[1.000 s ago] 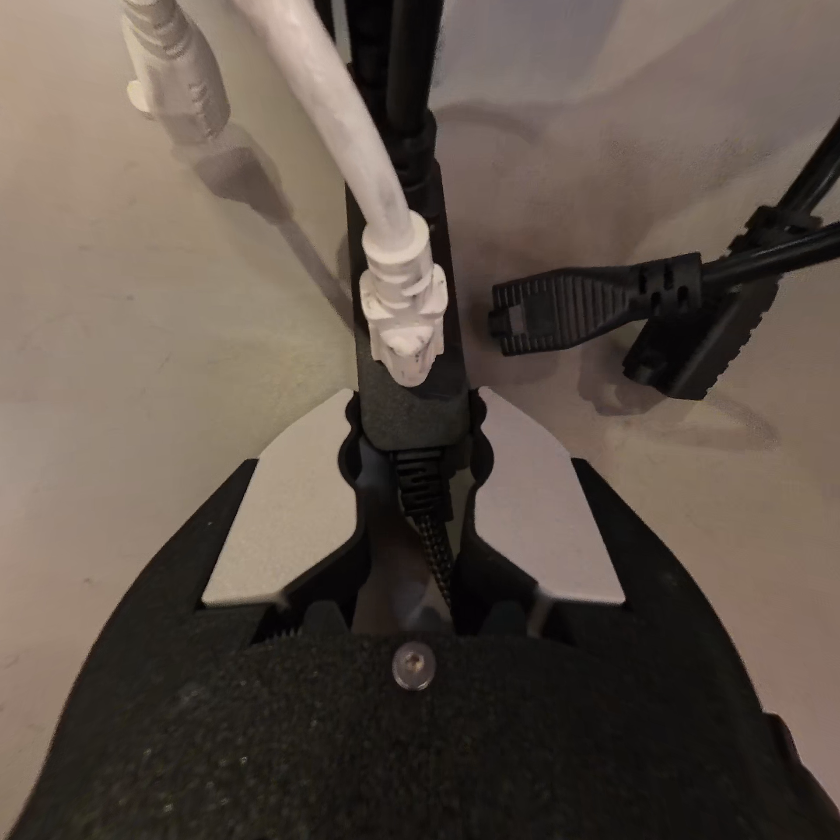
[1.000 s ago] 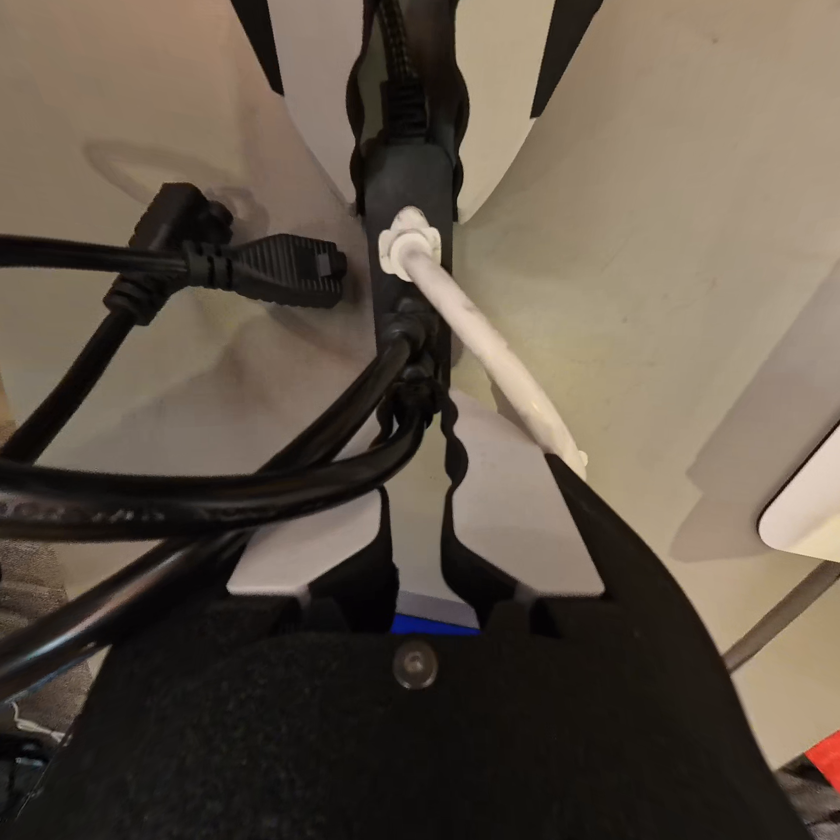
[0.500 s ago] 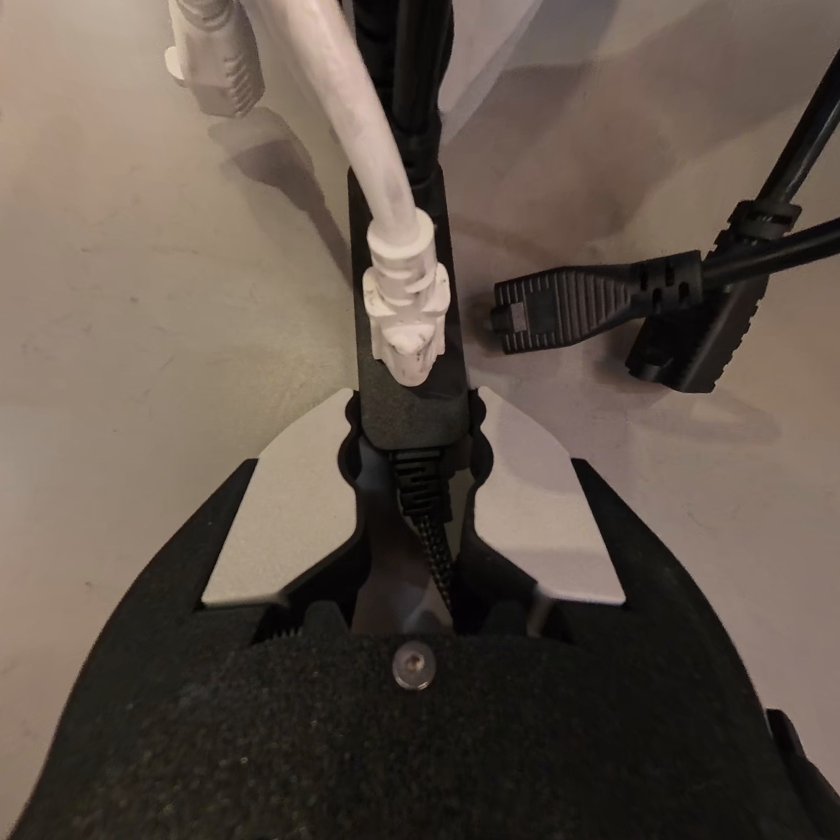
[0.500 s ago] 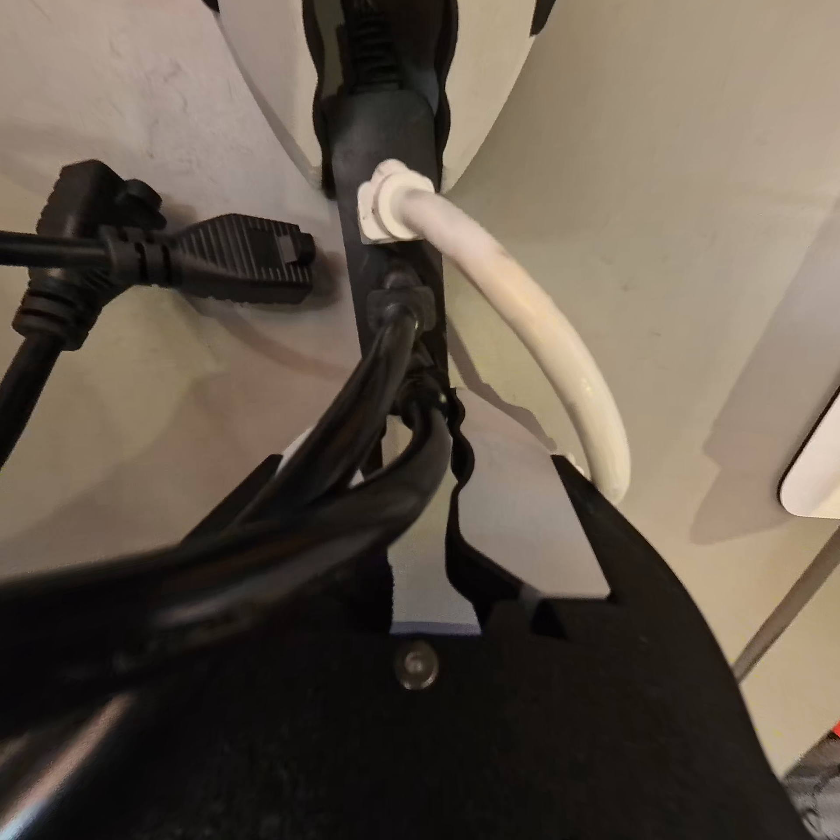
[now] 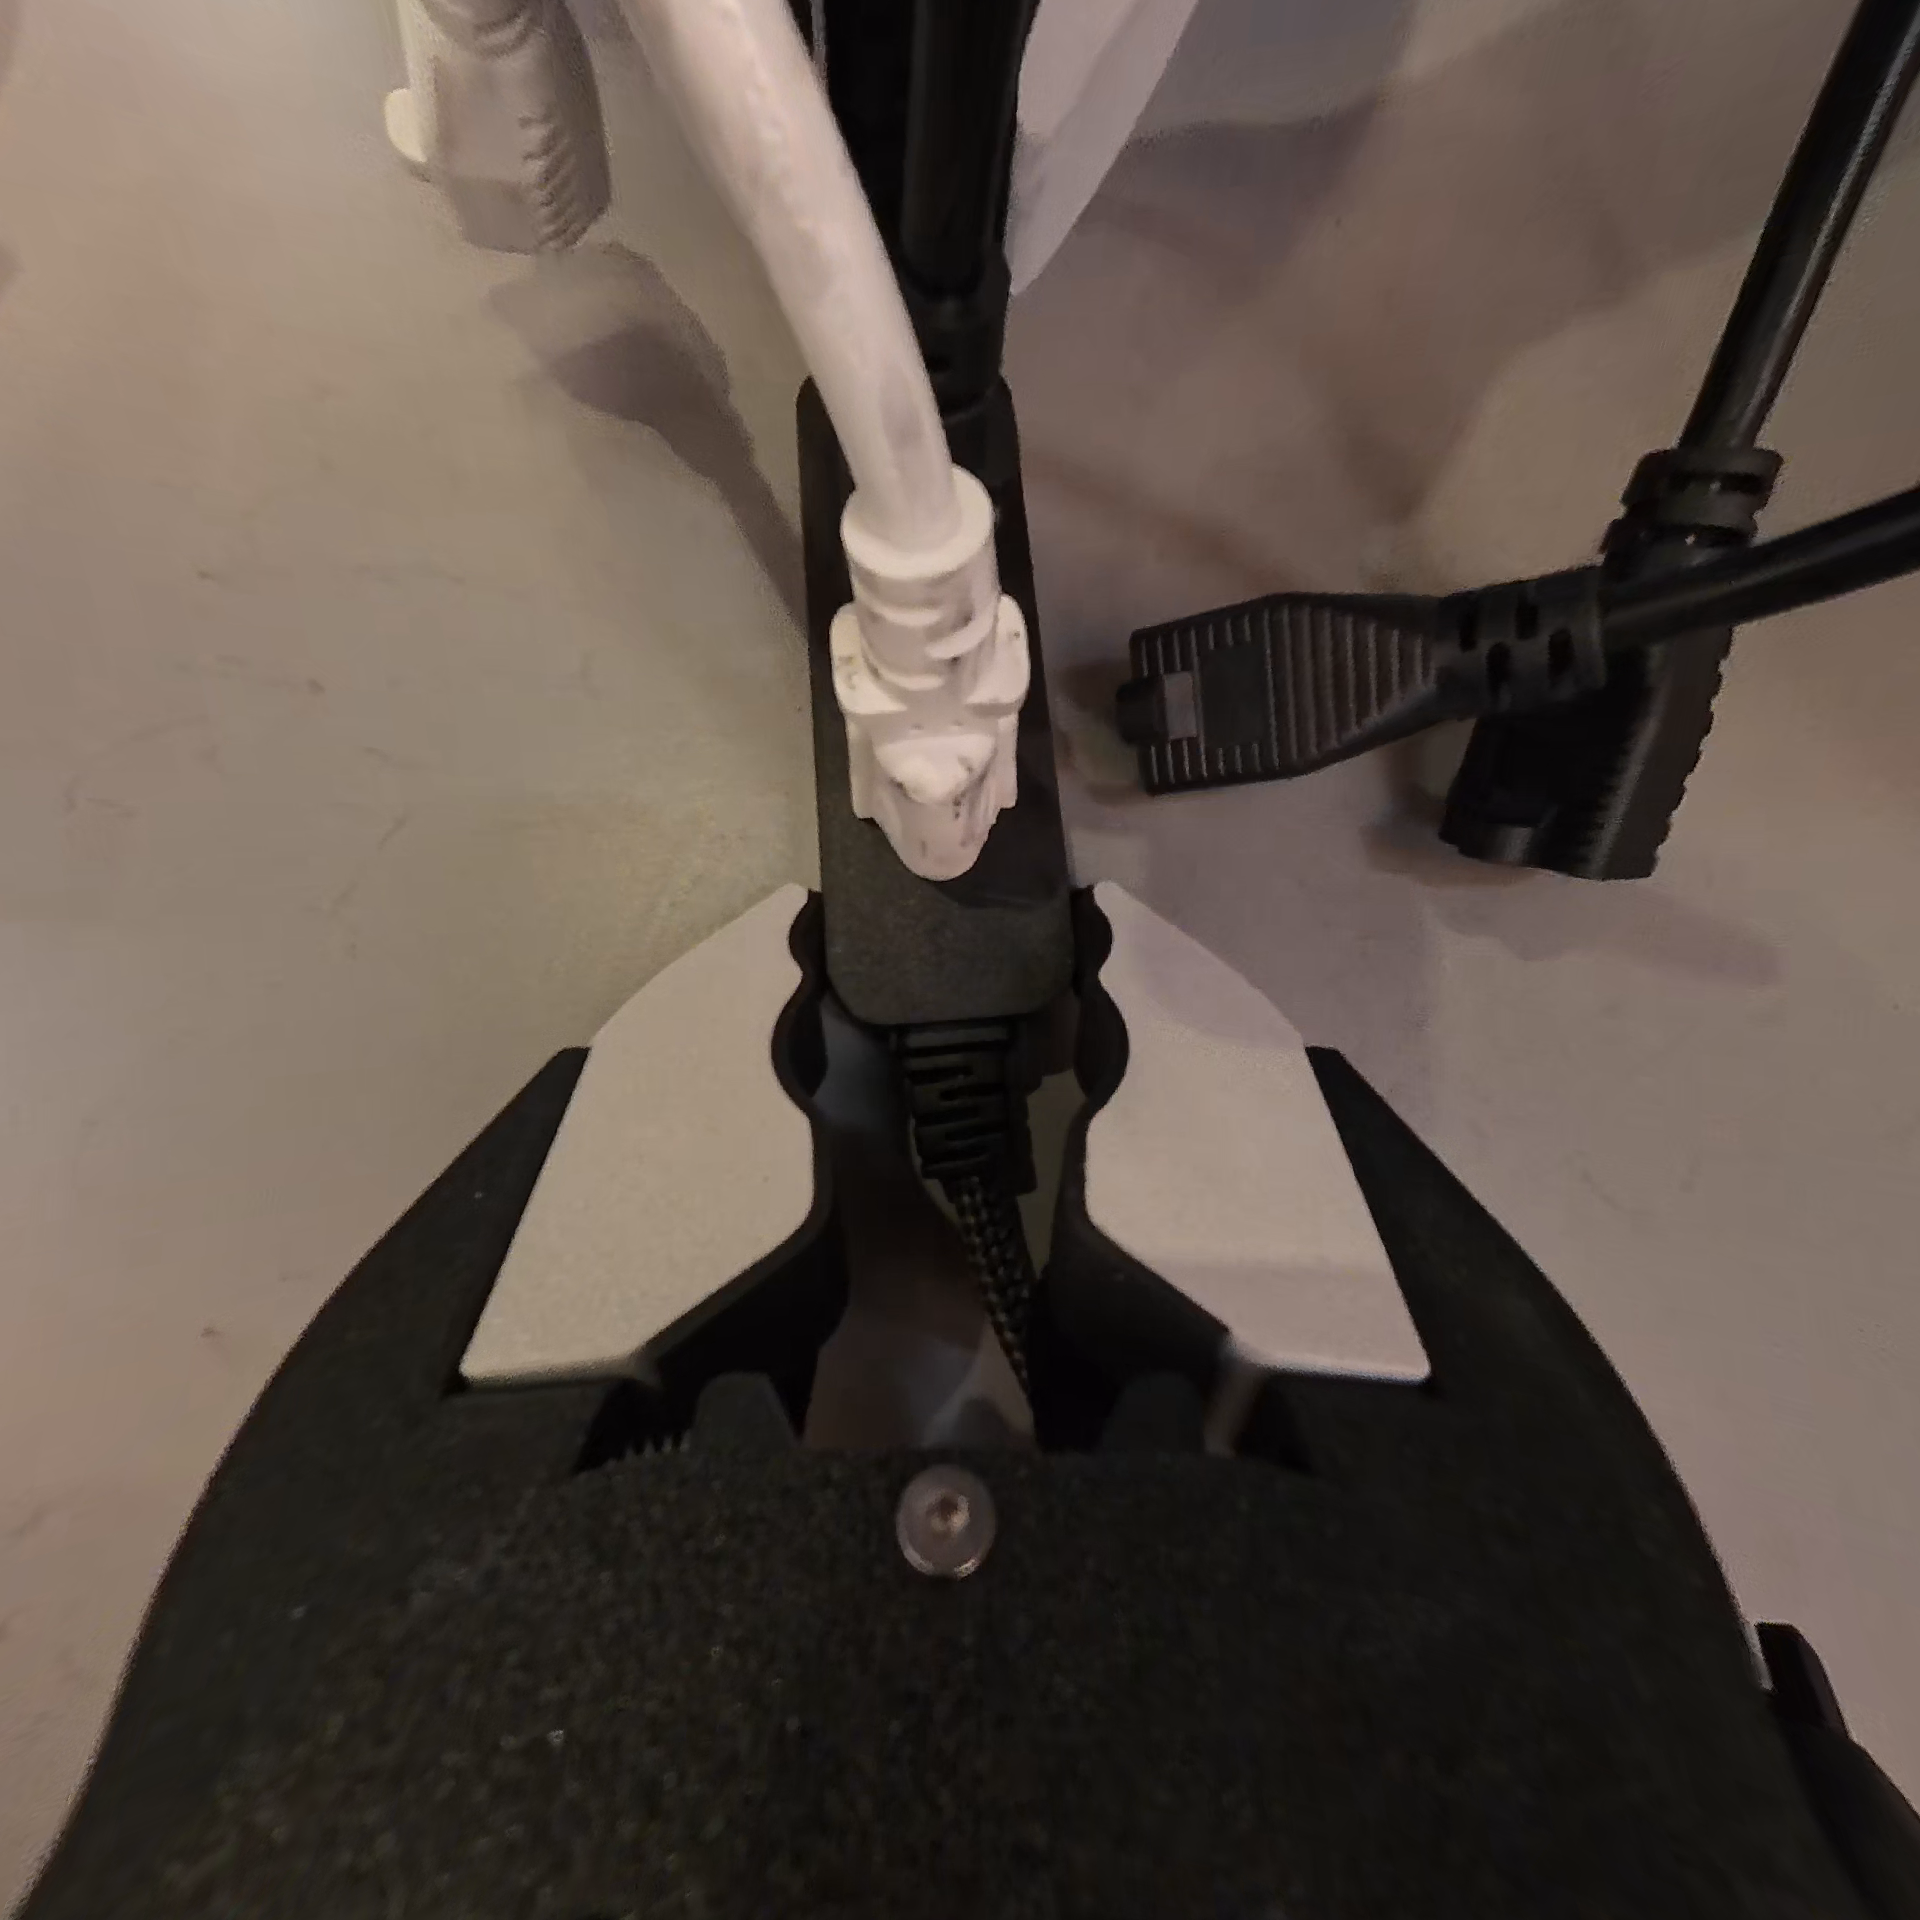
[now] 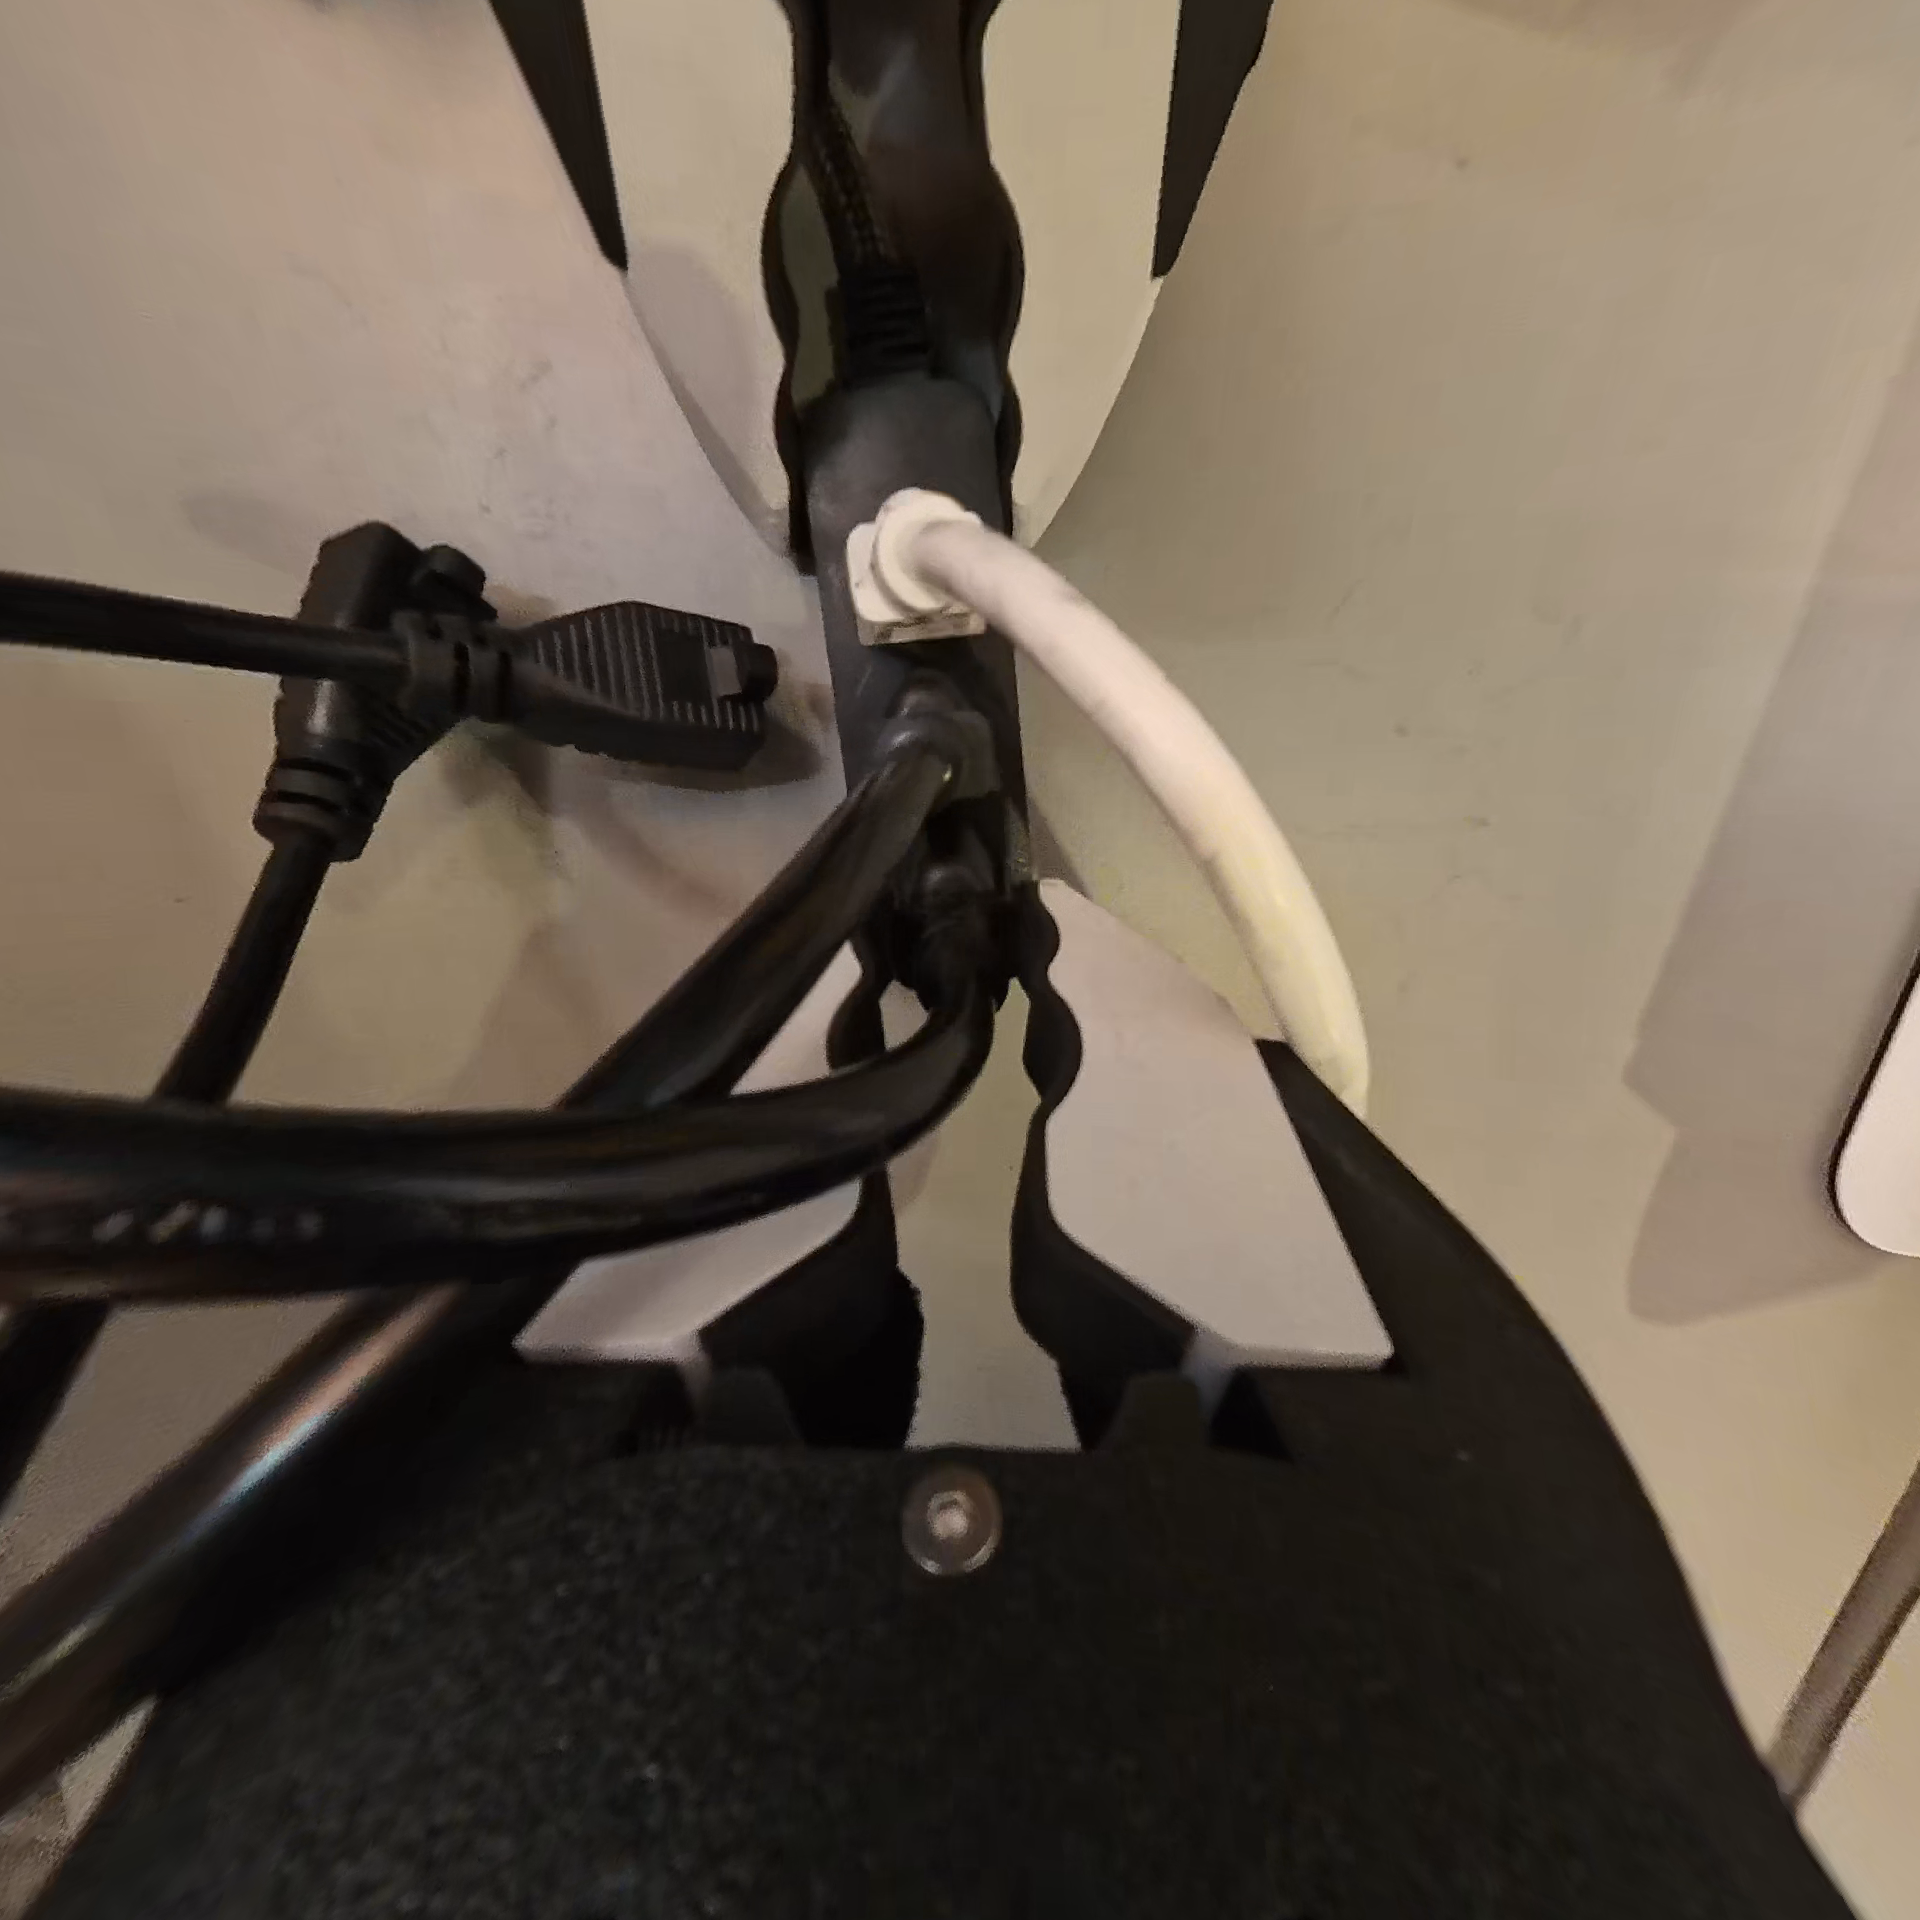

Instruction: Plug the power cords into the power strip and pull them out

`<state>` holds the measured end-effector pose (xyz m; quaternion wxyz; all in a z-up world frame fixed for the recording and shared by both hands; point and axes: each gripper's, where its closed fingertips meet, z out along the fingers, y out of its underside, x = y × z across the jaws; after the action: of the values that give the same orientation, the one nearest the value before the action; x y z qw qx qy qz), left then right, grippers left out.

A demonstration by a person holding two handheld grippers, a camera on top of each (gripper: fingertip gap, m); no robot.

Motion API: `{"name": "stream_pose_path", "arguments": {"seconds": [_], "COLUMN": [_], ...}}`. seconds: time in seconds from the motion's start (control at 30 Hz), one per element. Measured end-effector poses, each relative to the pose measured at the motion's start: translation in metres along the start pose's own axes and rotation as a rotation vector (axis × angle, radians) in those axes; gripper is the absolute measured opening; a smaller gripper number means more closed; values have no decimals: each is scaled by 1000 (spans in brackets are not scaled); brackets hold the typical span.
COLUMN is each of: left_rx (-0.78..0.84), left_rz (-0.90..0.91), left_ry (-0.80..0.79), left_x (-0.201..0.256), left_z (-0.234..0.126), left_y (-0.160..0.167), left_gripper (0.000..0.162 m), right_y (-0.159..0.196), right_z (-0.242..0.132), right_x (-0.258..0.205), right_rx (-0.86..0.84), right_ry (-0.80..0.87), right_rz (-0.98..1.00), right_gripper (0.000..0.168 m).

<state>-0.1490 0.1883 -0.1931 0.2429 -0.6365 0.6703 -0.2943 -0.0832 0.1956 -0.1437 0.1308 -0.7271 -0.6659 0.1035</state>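
Note:
A narrow black power strip point(image 5: 935, 831) lies on the pale table. My left gripper point(image 5: 940, 935) is shut on its near end, where its braided cord point(image 5: 997, 1247) leaves. A white plug point(image 5: 925, 707) sits in the strip, also in the right wrist view point(image 6: 904, 582). Two black plugs stand farther along the strip point(image 6: 904, 457). One black plug point(image 6: 925, 738) is in the middle. My right gripper point(image 6: 945, 977) is closed on the end black plug point(image 6: 940, 904); black cords partly hide its left finger.
Two loose black cord connectors point(image 5: 1288, 707) point(image 5: 1579, 790) lie right of the strip. A loose white connector point(image 5: 499, 135) lies at the far left. Thick black cords point(image 6: 468, 1174) cross over my right gripper. A white object point(image 6: 1881, 1143) and a metal leg point(image 6: 1860, 1621) are at the right. About 9 cm separates my left fingertips from my right.
The right gripper shifted along the strip's end and back. The white cord has bowed into a wider arc. The black cords swung across the right view. The left gripper held still.

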Motion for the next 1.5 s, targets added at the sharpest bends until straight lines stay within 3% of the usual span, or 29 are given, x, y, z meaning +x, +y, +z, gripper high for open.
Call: {"name": "stream_pose_path", "arguments": {"seconds": [0.13, 0.7, 0.9, 1.3, 1.5], "left_rx": [1, -2, -5, -4, 0], "left_rz": [-2, -9, -8, -14, -15], "left_ry": [0, 0, 2, -5, -5], "left_x": [0, 1, 1, 0, 1], "left_z": [0, 1, 1, 1, 1], "left_y": [0, -1, 0, 0, -1], "left_gripper": [45, 44, 45, 45, 44], "right_y": [0, 1, -5, -8, -1], "right_z": [0, 1, 2, -15, -15], "right_x": [0, -2, -2, 4, 0], "right_rx": [65, -115, -51, -67, -152], "right_ry": [-15, -46, -103, -81, -37], "right_rz": [47, 10, 91, -5, -75], "right_gripper": [23, 25, 22, 15, 15]}}
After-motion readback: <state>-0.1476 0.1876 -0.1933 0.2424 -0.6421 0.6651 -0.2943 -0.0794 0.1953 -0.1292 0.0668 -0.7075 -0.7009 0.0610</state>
